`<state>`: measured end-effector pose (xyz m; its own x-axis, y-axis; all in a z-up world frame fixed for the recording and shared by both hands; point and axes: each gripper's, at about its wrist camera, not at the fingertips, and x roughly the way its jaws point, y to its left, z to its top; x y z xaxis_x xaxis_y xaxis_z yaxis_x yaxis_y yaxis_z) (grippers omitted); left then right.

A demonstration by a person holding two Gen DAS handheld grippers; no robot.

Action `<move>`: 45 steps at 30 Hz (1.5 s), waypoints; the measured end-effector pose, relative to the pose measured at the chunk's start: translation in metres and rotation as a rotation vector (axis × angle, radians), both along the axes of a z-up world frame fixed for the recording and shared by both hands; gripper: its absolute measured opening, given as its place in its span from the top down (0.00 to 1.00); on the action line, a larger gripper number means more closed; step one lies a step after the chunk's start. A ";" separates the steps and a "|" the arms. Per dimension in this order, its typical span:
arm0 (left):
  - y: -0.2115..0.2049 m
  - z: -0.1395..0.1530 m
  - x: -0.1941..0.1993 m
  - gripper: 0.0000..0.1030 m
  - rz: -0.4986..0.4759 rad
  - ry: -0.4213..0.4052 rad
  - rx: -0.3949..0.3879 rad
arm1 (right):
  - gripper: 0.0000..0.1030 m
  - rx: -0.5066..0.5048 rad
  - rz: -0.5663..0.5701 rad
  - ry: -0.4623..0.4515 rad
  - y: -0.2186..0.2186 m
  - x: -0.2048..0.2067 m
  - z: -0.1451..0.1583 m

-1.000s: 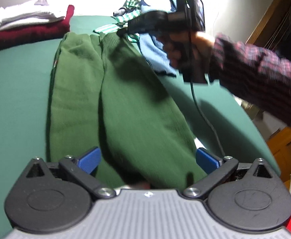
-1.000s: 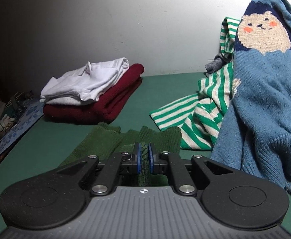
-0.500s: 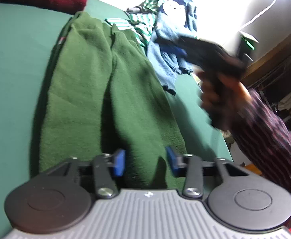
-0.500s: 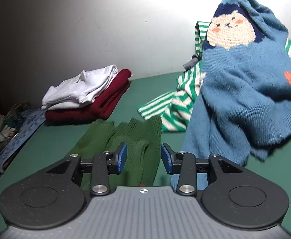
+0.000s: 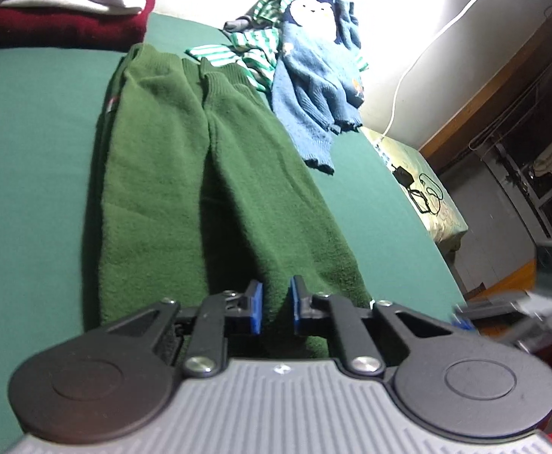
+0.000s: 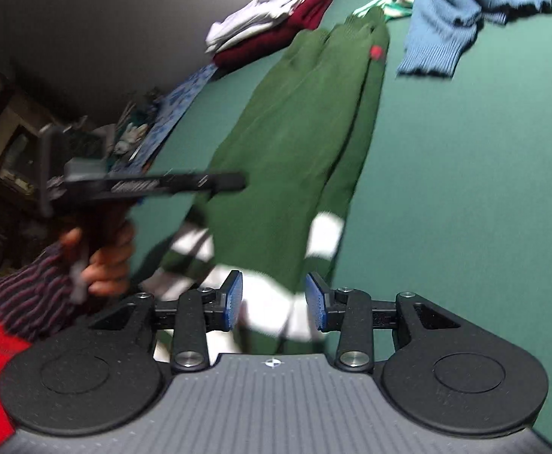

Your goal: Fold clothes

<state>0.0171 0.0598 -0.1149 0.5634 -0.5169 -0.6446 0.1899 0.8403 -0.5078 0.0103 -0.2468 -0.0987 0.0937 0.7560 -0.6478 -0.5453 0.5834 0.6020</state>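
A green sweater (image 5: 215,174), sleeves folded lengthwise over its body, lies stretched along the green table (image 5: 30,143); the left gripper (image 5: 275,309) pinches its near hem, apparently to lift it for a crosswise fold, while the right gripper (image 6: 274,300) hovers spread above the blurred white-striped hem, holding nothing

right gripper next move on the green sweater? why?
Probably: lower the right gripper onto the near hem of the green sweater and close. Its jaws stand open over the white-striped hem, holding nothing, while the left gripper looks nearly closed on the same end. The sweater lies flat and full length on the green surface, so both near corners likely need gripping before folding it over.
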 end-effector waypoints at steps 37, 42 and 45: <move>-0.014 -0.005 -0.012 0.90 -0.074 -0.037 0.144 | 0.80 -0.088 -0.324 -0.256 0.041 0.022 -0.011; -0.015 -0.003 -0.016 0.90 -0.072 -0.048 0.147 | 0.94 -0.080 -0.300 -0.259 0.043 0.028 -0.008; -0.014 -0.001 -0.018 0.90 -0.064 -0.049 0.139 | 0.97 -0.075 -0.319 -0.268 0.045 0.035 -0.006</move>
<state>-0.0005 0.0454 -0.1160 0.5649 -0.4603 -0.6848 0.2669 0.8872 -0.3762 0.0455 -0.2016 -0.1048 0.4883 0.6135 -0.6206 -0.4618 0.7851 0.4127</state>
